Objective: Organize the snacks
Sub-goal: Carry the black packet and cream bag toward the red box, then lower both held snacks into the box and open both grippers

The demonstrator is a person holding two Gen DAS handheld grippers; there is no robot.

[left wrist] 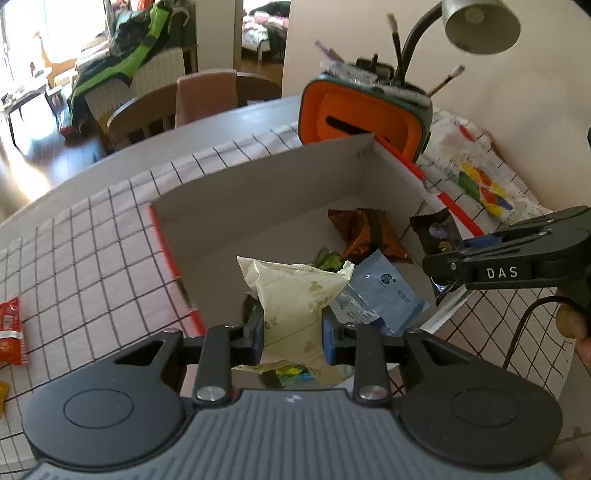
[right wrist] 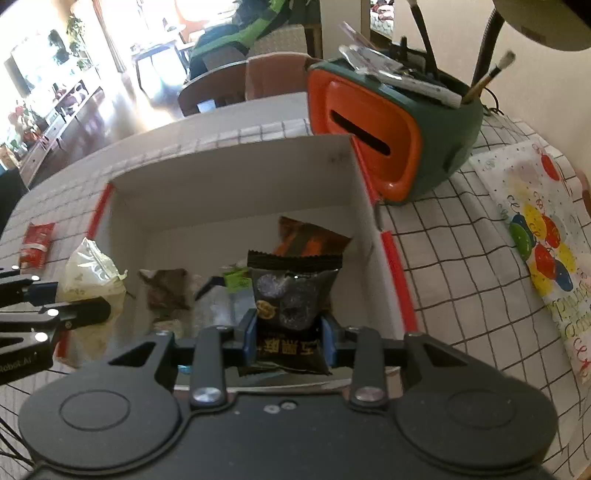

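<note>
Gripping crinkly cream packet [left wrist: 295, 306], glossy black packet [right wrist: 291, 314]

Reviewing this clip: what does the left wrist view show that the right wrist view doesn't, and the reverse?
Left wrist only: the light blue packet lying in the box, the lamp's grey shade, and the left gripper seen from behind, shut on the cream snack bag.

Right wrist only: the right gripper from behind, shut on the black snack packet, and the whole balloon-print paper.

Both: the white cardboard box, the brown wrapper inside it, the orange-and-green pen holder, and the red packet on the checked cloth.
</note>
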